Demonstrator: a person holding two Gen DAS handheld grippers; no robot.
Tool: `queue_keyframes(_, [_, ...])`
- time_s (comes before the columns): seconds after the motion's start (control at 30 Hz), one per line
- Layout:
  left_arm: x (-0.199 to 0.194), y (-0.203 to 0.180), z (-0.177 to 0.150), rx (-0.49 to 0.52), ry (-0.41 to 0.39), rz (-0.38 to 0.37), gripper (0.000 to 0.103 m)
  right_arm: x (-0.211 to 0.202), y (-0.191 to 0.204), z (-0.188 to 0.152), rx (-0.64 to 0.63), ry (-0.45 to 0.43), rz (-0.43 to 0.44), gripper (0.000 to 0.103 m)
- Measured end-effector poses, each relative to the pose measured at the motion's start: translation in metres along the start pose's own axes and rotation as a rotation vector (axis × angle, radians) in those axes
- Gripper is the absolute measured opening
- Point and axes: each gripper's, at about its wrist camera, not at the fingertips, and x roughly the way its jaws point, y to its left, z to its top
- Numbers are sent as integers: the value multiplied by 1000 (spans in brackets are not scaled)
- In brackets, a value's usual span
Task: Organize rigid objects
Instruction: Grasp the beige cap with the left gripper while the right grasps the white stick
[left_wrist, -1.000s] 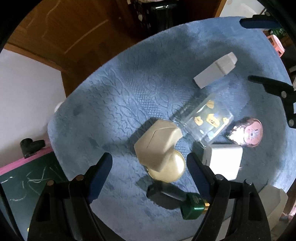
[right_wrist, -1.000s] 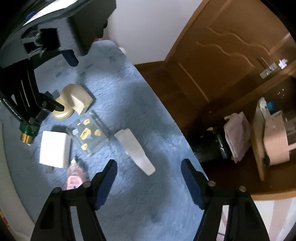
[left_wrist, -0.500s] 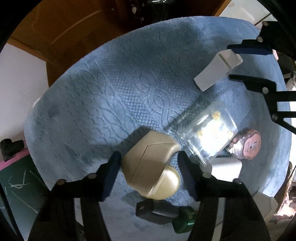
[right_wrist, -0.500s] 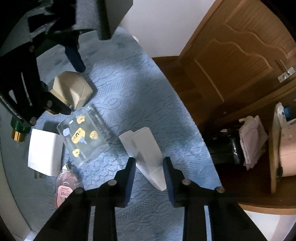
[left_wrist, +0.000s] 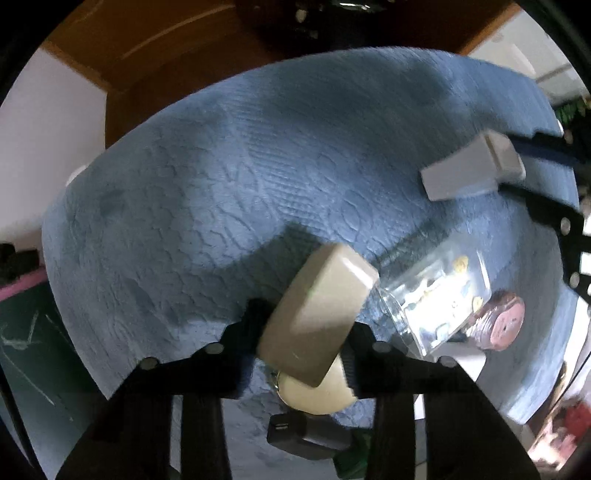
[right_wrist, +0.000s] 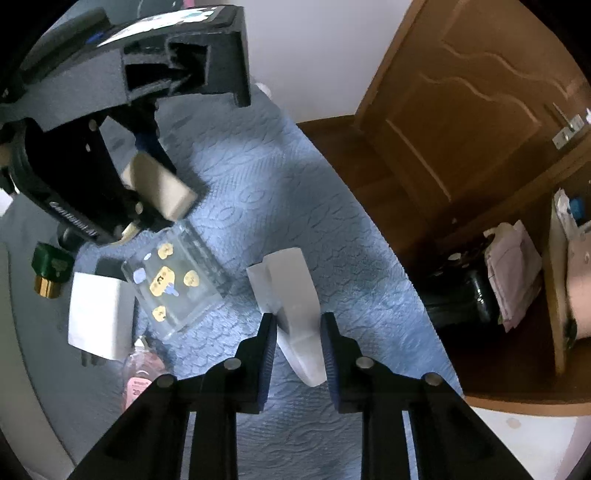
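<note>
A beige box (left_wrist: 321, 310) is tilted up off the blue mat (left_wrist: 221, 184), and the jaws of my left gripper (left_wrist: 306, 332) are closing with their pads on its two sides. The right wrist view shows the same beige box (right_wrist: 159, 188) held in the left gripper (right_wrist: 147, 184). Under it lies a round gold compact (left_wrist: 314, 391). My right gripper (right_wrist: 298, 328) has its jaws closing tight on the sides of a white wedge-shaped piece (right_wrist: 295, 306), which rests on the mat (right_wrist: 258, 184). The left wrist view shows that wedge (left_wrist: 472, 170) at the far right.
Between the grippers lie a clear case with yellow stickers (right_wrist: 173, 284), a white adapter (right_wrist: 99, 317), a pink round item (left_wrist: 502, 325) and a green bottle (right_wrist: 51, 266). A wooden door (right_wrist: 461, 110) and dark floor lie beyond the mat edge. A green chalkboard (left_wrist: 22, 332) is at the left.
The left gripper came down around the beige box and closed on it, tipping it up. The right gripper moved in over the white wedge and closed on its sides.
</note>
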Motion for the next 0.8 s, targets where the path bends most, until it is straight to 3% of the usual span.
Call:
queue_keyframes(0.2, [-4, 11, -6, -43, -21, 14, 31, -3, -4, -4, 69, 1, 38, 23])
queue_keyframes(0.43, [-14, 9, -28, -83, -100, 26, 26, -19, -7, -12, 147, -46, 73, 23])
queue_keyframes(0.63, [-43, 7, -53, -90, -181, 28, 26, -42, -4, -22, 205, -95, 80, 23])
queue_keyframes(0.8, [-78, -8, -92, -52, -240, 30, 26, -74, 2, -35, 255, -161, 92, 23])
